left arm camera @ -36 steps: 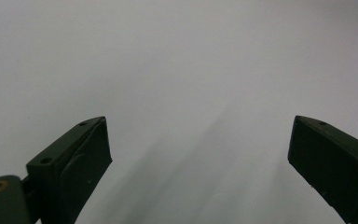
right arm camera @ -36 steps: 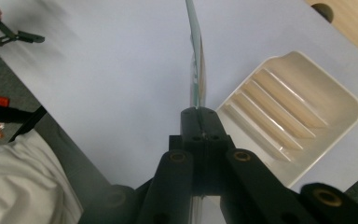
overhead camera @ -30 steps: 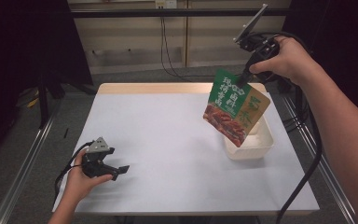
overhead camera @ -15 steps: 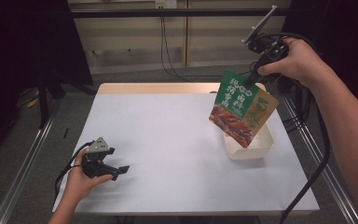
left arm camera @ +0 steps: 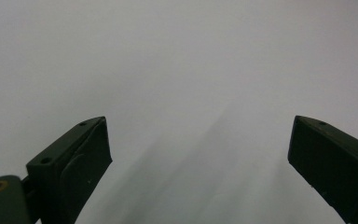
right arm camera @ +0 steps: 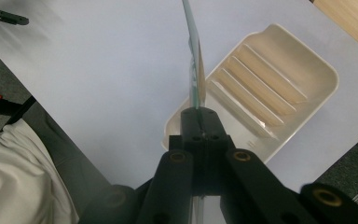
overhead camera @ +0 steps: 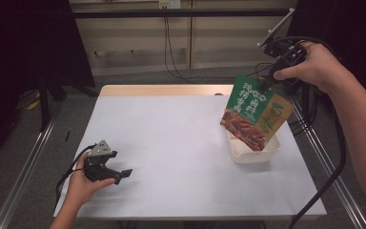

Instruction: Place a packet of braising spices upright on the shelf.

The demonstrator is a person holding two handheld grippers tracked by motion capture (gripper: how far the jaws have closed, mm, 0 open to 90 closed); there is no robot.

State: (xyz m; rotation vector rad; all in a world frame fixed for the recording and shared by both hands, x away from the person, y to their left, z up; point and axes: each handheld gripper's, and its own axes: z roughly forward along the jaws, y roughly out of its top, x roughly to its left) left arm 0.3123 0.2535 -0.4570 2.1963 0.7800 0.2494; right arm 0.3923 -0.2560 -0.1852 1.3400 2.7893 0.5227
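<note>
Over the far right side of the worktop (overhead camera: 171, 143), the right tongs (overhead camera: 265, 87) hold a food pouch (overhead camera: 255, 114) up in the air. The pouch is green at the top, with white writing and a picture of red-brown food lower down. The tongs pinch its top edge tight, and it hangs tilted, with its bottom corner just above a cream plastic tray (overhead camera: 252, 151). In the right gripper view the tongs (right arm camera: 199, 122) are clamped on the thin edge of the pouch (right arm camera: 195, 70), which shows as a narrow strip seen edge-on. Behind it lies the tray (right arm camera: 261, 88), with raised ribs along its bottom. The tray sits on the worktop near the right edge.

Far away on the near left side, the left tongs (overhead camera: 124, 174) rest low by the worktop in the person's left hand (overhead camera: 83, 183). A cable trails from them off the near edge. In the left gripper view the left tongs (left arm camera: 200, 149) are spread wide, with bare white worktop (left arm camera: 177, 70) between the two black jaws. They hold nothing.

The two tongs are well apart from each other.
</note>
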